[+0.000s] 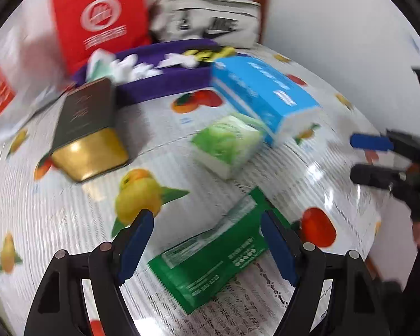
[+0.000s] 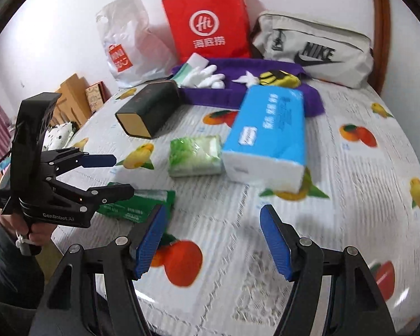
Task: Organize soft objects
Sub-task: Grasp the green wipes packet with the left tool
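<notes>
Between the left gripper's (image 1: pixel 207 247) spread fingers: the green packet (image 1: pixel 210 257), flat on the fruit-print tablecloth (image 2: pixel 350 184), not pinched.

Packet's long axis runs diagonally across the gap, so it sits skewed to the blue pads (image 1: pixel 135 247). Left gripper is clearly nearer; right gripper (image 2: pixel 212 242) is released too, nothing between its fingers, pointing toward the blue tissue pack (image 2: pixel 268 137) and green tissue pack (image 2: pixel 194 155) further back. Purple tray (image 2: pixel 310 103) sits behind those. Motion blur smears the packet's print; its near corner is cut off behind the right-hand finger.
</notes>
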`<state>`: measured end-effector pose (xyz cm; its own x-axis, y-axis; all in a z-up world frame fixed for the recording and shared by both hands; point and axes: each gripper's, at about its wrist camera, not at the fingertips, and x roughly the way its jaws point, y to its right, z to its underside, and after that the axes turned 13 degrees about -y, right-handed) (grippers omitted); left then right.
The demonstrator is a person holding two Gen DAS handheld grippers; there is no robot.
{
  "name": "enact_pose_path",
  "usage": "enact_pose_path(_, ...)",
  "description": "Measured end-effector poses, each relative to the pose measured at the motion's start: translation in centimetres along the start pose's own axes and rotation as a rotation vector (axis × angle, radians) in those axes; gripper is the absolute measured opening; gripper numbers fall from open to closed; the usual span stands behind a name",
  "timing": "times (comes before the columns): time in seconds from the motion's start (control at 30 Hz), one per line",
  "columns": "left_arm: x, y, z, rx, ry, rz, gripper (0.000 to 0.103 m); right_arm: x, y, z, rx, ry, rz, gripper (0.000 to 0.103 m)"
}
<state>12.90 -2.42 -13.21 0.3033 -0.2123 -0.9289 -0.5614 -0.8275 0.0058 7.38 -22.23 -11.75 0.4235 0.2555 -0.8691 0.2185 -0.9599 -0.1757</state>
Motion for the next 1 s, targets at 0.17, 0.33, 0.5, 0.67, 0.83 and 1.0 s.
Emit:
enact_pose_path(0.17,1.9,1.4,0.4,0.135,-0.055,-0.078,0.078,-0.1,1.2,0.7,0.058,-0.004,-0.002,0.069)
enact_pose_path(0.33,2.4,0.8,1.3,0.141,-0.06,0.038,0.078,0.1,1.2,0.6,0.072,-0.013,-0.006,0.069)
enact_pose_path(0.5,2.2,0.9,2.2,0.177,-0.06,0.068,0.08,0.6,1.4,0.5,0.082,-0.029,-0.002,0.069)
enact_pose_path(0.67,1.9,0.8,2.6,0.153,-0.064,0.102,0.08,1.5,1.7,0.7,0.104,-0.062,0.014,0.069)
enact_pose_path(0.83,1.9,0.6,2.4,0.092,-0.042,0.073,0.059,2.2,1.7,0.4,0.118,-0.081,-0.001,0.069)
enact_pose_path(1.0,1.8,0.8,2.4,0.075,-0.033,0.038,0.035,2.6,0.9,-0.2,0.097,-0.082,-0.009,0.069)
